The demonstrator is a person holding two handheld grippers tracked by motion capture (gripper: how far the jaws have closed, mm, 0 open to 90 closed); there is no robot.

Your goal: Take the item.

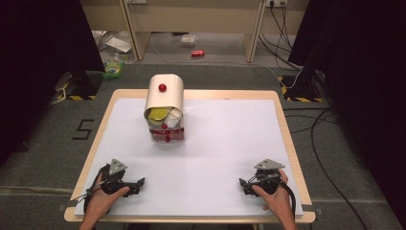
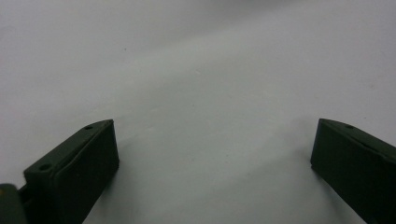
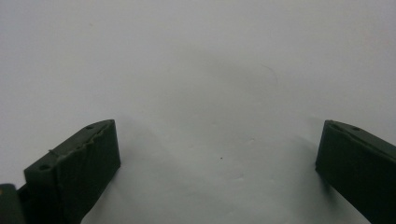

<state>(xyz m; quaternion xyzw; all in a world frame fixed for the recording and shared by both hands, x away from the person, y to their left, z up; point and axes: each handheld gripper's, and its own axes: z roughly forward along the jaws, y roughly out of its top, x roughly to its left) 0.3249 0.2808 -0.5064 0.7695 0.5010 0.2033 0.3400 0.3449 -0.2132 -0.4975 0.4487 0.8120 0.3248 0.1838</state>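
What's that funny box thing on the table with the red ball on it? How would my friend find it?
Look at the big white sheet covering the wooden table, then go to its far edge, left of the middle. There stands a cream bread-bin-like box with a curved top, far from both grippers. It has a red knob on its lid, and yellow and white things show in its clear red-trimmed front.

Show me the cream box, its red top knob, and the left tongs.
cream box (image 1: 165,96), high view, curved lid.
red top knob (image 1: 162,87), high view, its middle.
left tongs (image 2: 212,163), left gripper view, midway between open tips.
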